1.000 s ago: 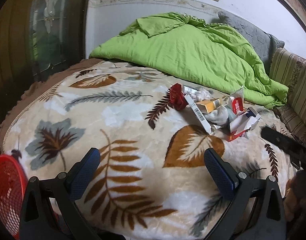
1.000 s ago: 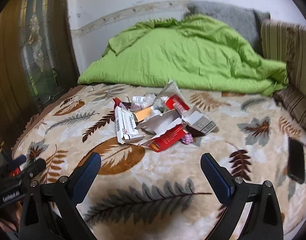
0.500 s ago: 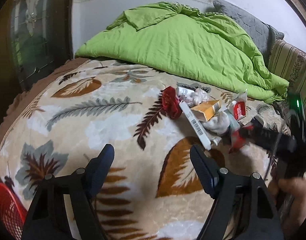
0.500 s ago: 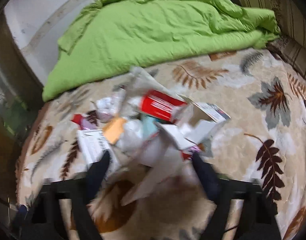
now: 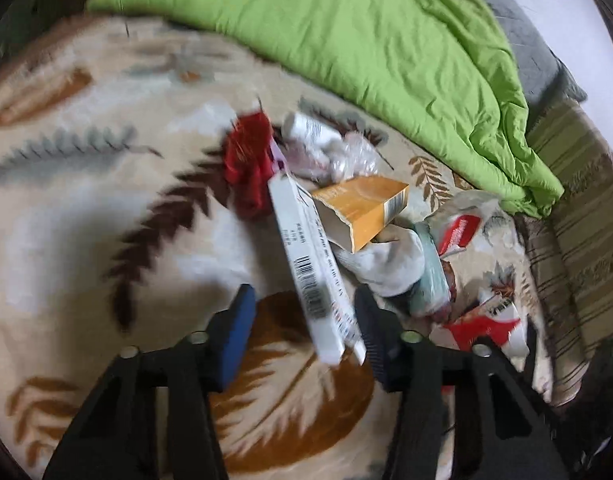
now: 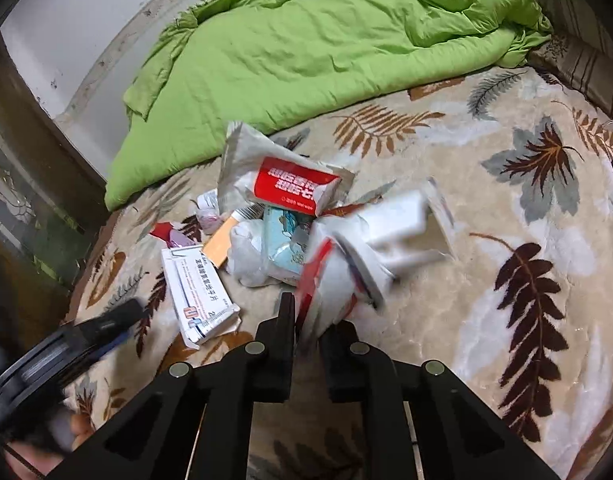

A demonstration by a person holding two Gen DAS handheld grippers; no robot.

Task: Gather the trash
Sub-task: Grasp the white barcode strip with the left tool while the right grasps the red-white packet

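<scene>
Bed: leaf-print blanket (image 6: pixel 486 208) covers it.
On top, far side: green quilt (image 6: pixel 314 44).
On top, middle: trash pile (image 5: pixel 346 216) of boxes, wrappers, tissue.

Left wrist view: looks forward and down along the left gripper (image 5: pixel 302 326), close over the trash pile (image 5: pixel 346 216) on the leaf blanket (image 5: pixel 86 208), toward the green quilt (image 5: pixel 386 40). Right wrist view: same direction from the pile's other side, close along the right gripper (image 6: pixel 306 328). Both share the pile (image 6: pixel 282 220), blanket (image 6: pixel 486 208) and quilt (image 6: pixel 306 48); the right view also catches the left gripper (image 6: pixel 106 326).
</scene>
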